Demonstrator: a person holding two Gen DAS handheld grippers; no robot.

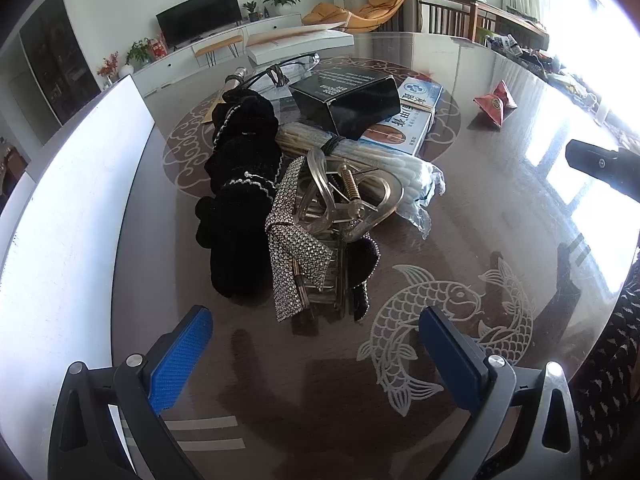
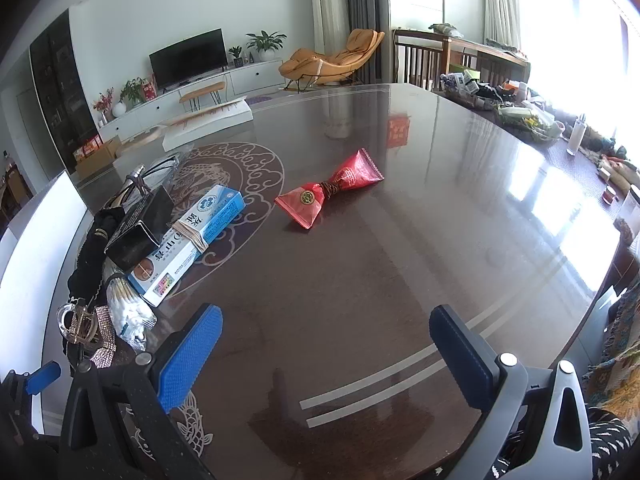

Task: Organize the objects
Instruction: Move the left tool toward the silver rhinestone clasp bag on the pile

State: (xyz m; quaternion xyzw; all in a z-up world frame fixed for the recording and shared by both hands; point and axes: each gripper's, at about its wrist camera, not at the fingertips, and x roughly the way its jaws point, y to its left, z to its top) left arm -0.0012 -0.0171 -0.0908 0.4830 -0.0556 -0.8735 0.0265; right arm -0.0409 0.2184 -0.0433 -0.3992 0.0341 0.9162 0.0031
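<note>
A pile lies on the dark glossy table [image 1: 280, 360]: a black knitted cloth [image 1: 240, 200], a clear hair claw clip [image 1: 348, 200] with a rhinestone bow [image 1: 296, 236], a bundle of cotton swabs [image 1: 360, 152], a black box [image 1: 348, 100] and a blue-white medicine box [image 1: 416, 116]. My left gripper [image 1: 316, 356] is open and empty just in front of the clip. A red bow-tied candy pouch [image 2: 330, 190] lies alone mid-table. My right gripper [image 2: 326, 356] is open and empty, well short of it. The pile shows at left in the right wrist view: medicine box [image 2: 192, 240], black box [image 2: 140, 228], clip [image 2: 80, 324].
A white board [image 1: 68, 220] runs along the table's left side. Glasses [image 1: 288, 68] and a white flat box [image 1: 300, 42] lie behind the pile. Clutter lines the table's far right edge [image 2: 540, 120]. The right gripper's body [image 1: 604, 166] shows at right in the left view.
</note>
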